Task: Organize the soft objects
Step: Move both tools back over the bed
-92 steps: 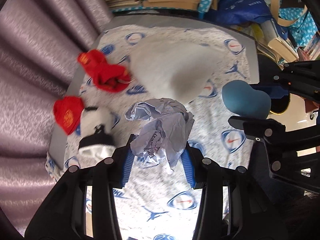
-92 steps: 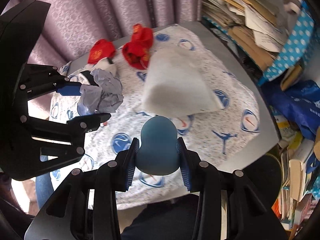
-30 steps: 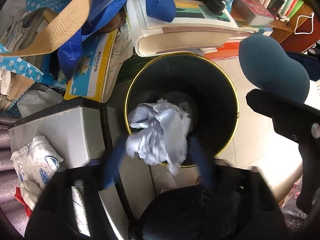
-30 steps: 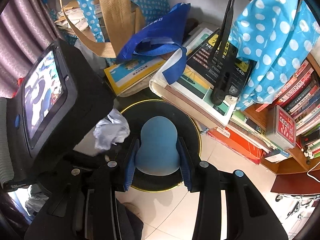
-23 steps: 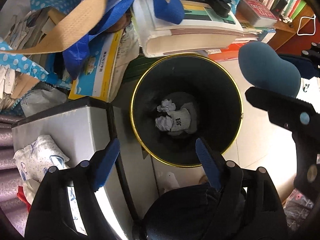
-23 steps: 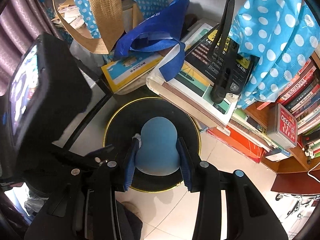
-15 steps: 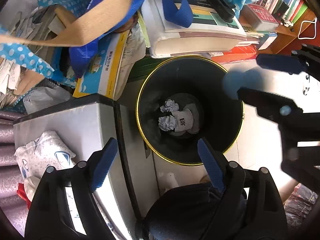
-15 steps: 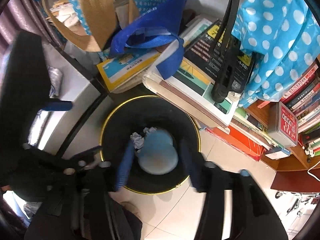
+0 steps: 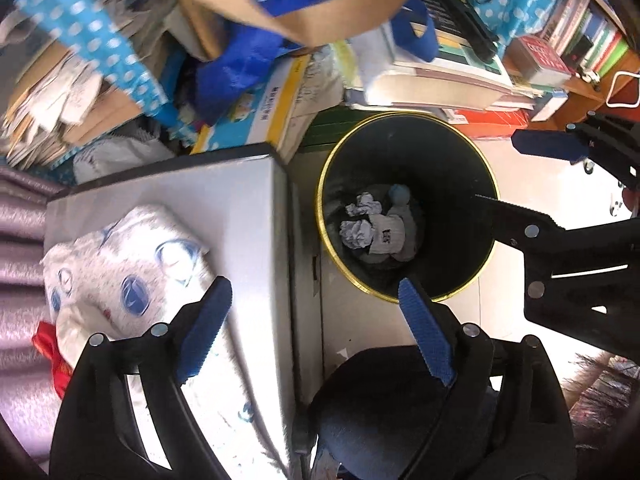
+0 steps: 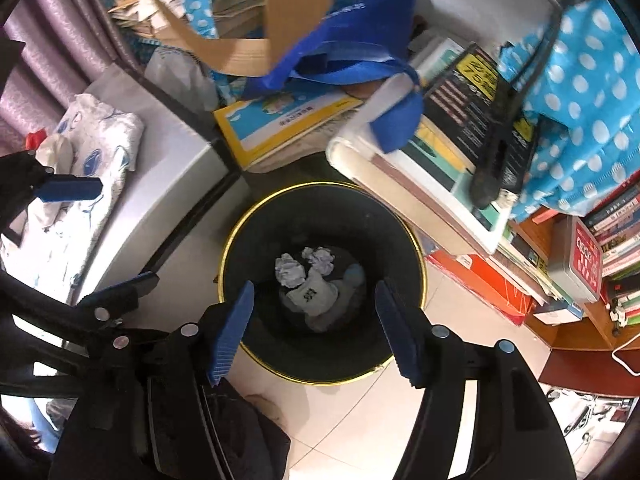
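Observation:
A black waste bin with a gold rim (image 9: 320, 216) (image 10: 222, 264) stands on the floor beside the table. In its bottom lie crumpled paper balls (image 9: 356, 234) (image 10: 289, 271), a white rolled cloth (image 9: 387, 235) (image 10: 313, 296) and the blue egg-shaped sponge (image 9: 400, 194) (image 10: 353, 277). My left gripper (image 9: 314, 322) is open and empty, over the table edge and the bin's near rim. My right gripper (image 10: 316, 334) is open and empty above the bin; it also shows at the right in the left wrist view, right gripper (image 9: 520, 180).
The grey table (image 9: 224, 200) carries a white cloth with blue logos (image 9: 120, 264) (image 10: 92, 148) and a red item (image 9: 48, 344). Stacked books (image 10: 440, 168), a blue bag (image 10: 348, 40) and a polka-dot bag (image 10: 580, 80) crowd the bin's far side. Pale tiled floor (image 10: 460, 360) lies to its right.
Both grippers swung from the table to the bin. The left one opened and dropped the crumpled paper in, then the right one opened and dropped the blue sponge in.

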Demonstrator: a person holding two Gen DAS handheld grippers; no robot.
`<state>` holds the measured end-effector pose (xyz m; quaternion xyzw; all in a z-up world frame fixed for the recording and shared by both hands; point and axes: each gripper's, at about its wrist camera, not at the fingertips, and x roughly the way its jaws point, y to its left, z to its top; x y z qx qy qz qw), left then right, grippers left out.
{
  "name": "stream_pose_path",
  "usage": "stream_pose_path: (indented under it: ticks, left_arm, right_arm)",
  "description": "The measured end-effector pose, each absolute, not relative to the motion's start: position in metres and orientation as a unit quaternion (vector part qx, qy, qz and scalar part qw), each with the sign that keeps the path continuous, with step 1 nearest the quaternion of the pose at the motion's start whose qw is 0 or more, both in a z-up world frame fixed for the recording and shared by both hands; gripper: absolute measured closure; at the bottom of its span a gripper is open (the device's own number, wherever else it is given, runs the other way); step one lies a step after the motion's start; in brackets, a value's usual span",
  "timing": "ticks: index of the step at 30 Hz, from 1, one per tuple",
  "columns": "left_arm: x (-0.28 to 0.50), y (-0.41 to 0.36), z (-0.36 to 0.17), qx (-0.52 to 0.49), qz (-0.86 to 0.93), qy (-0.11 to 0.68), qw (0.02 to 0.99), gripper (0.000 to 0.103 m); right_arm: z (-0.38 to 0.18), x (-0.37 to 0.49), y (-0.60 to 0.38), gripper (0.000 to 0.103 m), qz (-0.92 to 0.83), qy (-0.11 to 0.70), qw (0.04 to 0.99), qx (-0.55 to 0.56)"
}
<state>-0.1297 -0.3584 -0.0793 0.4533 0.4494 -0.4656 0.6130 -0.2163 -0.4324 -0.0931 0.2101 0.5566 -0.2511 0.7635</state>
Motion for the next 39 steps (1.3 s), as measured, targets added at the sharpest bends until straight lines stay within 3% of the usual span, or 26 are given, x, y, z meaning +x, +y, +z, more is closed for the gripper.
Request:
stream_pose_path:
  ticks: [23, 39]
  left_arm:
    - [-0.056, -0.252, -0.044, 0.377, -0.371, 0.489, 0.693, 0.016]
    - [0.011, -0.161, -0.046, 0.318, -0.266, 0.527, 0.742, 0.013]
  right_arm:
    - [-0.076, -0.131, -0.348, 0.038, -0.142, 0.564, 0.799, 0.153]
    - [-0.066, -0.064, -0.290, 0.033, -0.075, 0.559, 0.820, 0.099]
